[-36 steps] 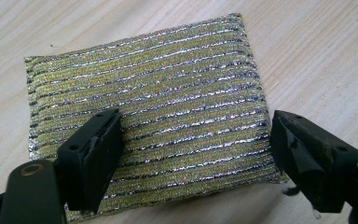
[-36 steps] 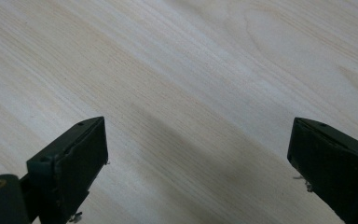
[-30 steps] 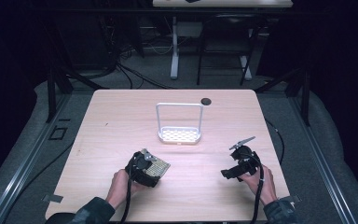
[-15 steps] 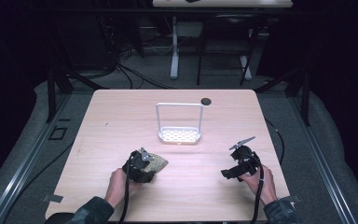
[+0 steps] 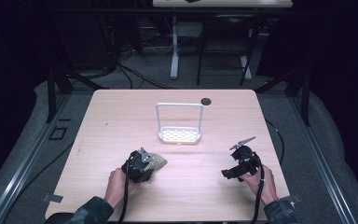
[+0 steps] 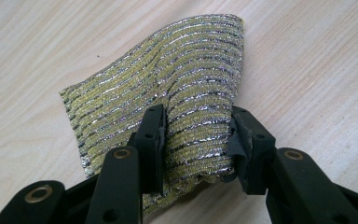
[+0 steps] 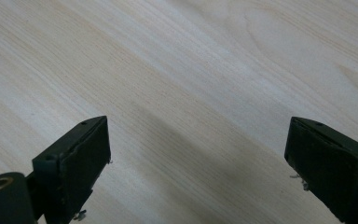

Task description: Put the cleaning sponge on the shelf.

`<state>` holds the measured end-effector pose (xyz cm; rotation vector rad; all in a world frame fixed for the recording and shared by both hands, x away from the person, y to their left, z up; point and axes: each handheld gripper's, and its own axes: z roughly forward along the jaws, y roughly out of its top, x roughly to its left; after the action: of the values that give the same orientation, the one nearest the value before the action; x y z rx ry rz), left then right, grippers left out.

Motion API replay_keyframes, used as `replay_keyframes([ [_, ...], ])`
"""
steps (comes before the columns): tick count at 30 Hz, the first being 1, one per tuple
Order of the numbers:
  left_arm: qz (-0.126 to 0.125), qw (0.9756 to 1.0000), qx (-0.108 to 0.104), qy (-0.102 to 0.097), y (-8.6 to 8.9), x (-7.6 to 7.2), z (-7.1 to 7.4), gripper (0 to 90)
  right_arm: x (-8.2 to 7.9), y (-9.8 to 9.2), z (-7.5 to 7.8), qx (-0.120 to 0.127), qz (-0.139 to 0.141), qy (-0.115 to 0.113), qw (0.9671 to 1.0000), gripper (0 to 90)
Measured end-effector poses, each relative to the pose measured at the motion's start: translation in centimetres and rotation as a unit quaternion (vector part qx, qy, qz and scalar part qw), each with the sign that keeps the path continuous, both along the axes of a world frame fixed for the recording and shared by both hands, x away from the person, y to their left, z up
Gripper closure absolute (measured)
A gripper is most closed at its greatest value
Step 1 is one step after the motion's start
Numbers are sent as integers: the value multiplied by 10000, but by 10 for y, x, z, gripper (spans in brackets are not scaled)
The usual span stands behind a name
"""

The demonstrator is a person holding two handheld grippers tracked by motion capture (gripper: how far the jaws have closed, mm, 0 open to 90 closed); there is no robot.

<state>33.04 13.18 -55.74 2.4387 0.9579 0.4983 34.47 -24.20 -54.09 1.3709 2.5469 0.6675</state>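
Note:
A yellow-and-silver striped scouring sponge (image 6: 168, 93) lies on the wooden table (image 5: 121, 116) near its front left. My left gripper (image 6: 196, 140) has just been closing and is shut on the sponge, whose near edge bulges up between the pads. From above, the left gripper (image 5: 144, 164) covers most of the sponge (image 5: 157, 162). At the front right my right gripper (image 5: 230, 171) hovers just over bare wood; in the right gripper view it (image 7: 198, 158) stands wide open with nothing between its fingers.
A white wire rack (image 5: 179, 122) with a perforated base and a tall hoop handle stands at the table's middle. A small black disc (image 5: 206, 101) lies near the far edge. Dark floor and cables surround the table.
The left gripper's jaws have closed onto the sponge, squeezing it narrower so less of it shows beside the gripper. Neither hand has shifted place.

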Motion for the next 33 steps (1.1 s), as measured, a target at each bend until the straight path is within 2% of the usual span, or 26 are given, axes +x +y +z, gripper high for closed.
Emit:
replay_keyframes([
  [11, -10, 9998, -135, -142, 3, -2, 9, 599, 0, 0, -1, 7, -1, -23, 10000, 63],
  [22, -47, 9994, -162, -299, 1, -6, 18, 599, 0, 0, -1, -17, -10, 18, 10000, 63],
  [33, -100, 9991, -217, -353, 0, -7, 25, 596, 0, 0, -1, 3, -19, -4, 10000, 65],
])
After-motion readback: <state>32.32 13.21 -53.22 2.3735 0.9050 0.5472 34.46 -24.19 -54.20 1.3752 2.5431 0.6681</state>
